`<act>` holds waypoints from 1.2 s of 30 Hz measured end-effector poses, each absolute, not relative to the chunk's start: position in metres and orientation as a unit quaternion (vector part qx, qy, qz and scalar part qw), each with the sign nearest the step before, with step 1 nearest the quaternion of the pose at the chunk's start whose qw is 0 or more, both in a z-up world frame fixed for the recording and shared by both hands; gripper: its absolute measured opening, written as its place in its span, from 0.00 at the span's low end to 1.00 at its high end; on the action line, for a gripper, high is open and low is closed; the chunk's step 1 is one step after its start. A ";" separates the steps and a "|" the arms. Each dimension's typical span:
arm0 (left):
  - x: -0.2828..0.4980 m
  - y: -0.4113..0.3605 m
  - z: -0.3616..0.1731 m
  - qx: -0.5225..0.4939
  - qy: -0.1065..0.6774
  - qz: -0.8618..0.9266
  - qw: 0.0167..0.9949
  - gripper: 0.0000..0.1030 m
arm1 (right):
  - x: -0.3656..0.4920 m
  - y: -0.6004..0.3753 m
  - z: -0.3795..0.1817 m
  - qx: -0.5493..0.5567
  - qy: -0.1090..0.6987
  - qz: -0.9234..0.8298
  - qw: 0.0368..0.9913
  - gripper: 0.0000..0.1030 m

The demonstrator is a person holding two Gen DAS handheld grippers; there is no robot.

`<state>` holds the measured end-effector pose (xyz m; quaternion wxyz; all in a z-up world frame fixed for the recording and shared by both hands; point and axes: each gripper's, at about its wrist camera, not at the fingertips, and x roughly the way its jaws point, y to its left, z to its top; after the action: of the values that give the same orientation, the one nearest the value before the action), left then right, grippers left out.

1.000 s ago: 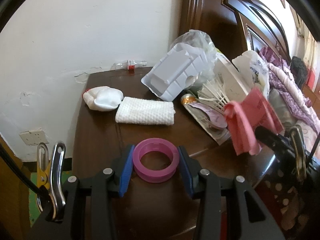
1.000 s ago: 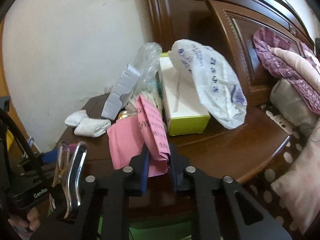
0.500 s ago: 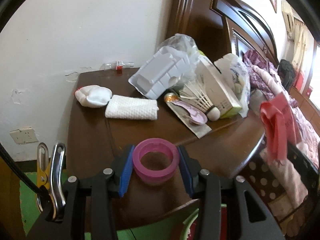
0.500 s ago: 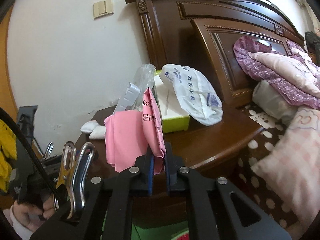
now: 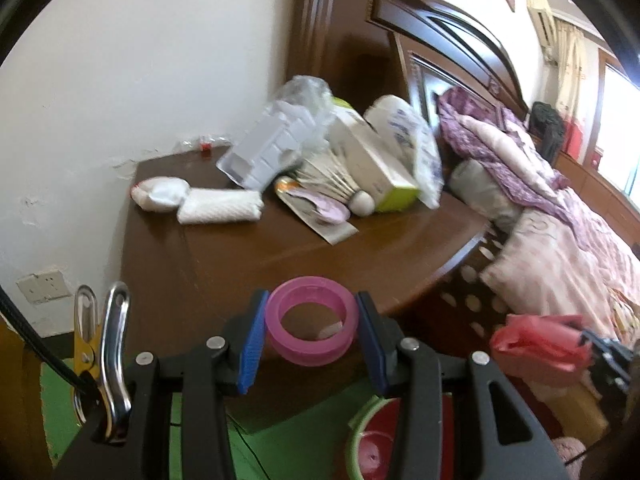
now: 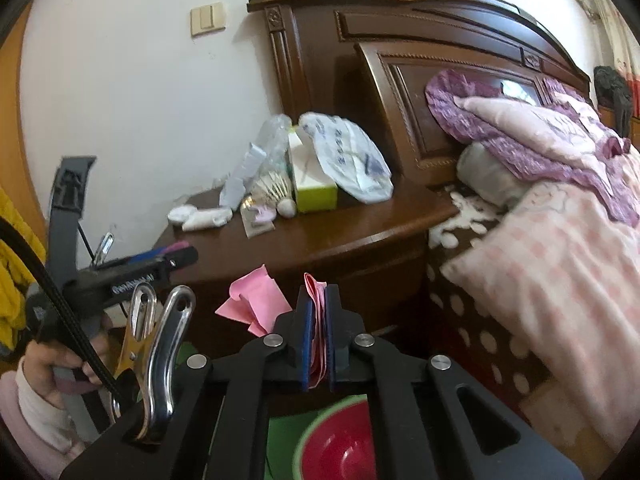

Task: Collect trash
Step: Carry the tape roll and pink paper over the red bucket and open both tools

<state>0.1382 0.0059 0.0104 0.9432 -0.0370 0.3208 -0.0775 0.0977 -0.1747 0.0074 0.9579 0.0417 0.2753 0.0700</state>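
My left gripper (image 5: 311, 298) is shut on a pink tape ring (image 5: 312, 354), held over the front edge of the brown nightstand (image 5: 280, 264). My right gripper (image 6: 318, 300) is off the nightstand's front; its jaws are closing tight on folded pink paper (image 6: 256, 300), which sticks up and flops to the left. Below both grippers sits a red bowl with a green rim (image 6: 340, 440), also visible low in the left wrist view as the bowl (image 5: 372, 448). The pink paper (image 5: 540, 344) shows at that view's right edge. A person's hand (image 6: 52, 364) holds the left gripper (image 6: 176, 254).
At the back of the nightstand lie a white plastic tray (image 5: 264, 152), a shuttlecock (image 5: 340, 184), a tissue box (image 5: 372, 160), a white plastic bag (image 5: 408, 136), a flat wrapper (image 5: 320, 216) and white cloths (image 5: 220, 208). A bed with pink bedding (image 6: 560, 260) is on the right. The floor mat (image 5: 200, 440) is green.
Both grippers have drawn back from the nightstand with their loads. The bowl has come into view below them. The right jaws have pinched tighter on the pink paper.
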 end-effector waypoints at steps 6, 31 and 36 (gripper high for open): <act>0.107 -0.022 0.002 0.000 0.324 -0.097 0.941 0.44 | 0.080 -0.193 -0.024 0.073 0.321 0.041 0.943 0.06; 0.072 -0.119 -0.154 0.047 0.475 -0.242 0.845 0.44 | 0.075 -0.252 -0.149 0.136 0.465 -0.046 0.874 0.06; 0.075 -0.127 -0.186 0.061 0.504 -0.238 0.828 0.44 | 0.079 -0.257 -0.177 0.150 0.501 -0.052 0.851 0.06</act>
<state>0.0753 -0.1269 -0.1865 0.8282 0.0612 0.5036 -0.2384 0.0788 -0.2575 -0.1771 0.8505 0.1499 0.5014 -0.0518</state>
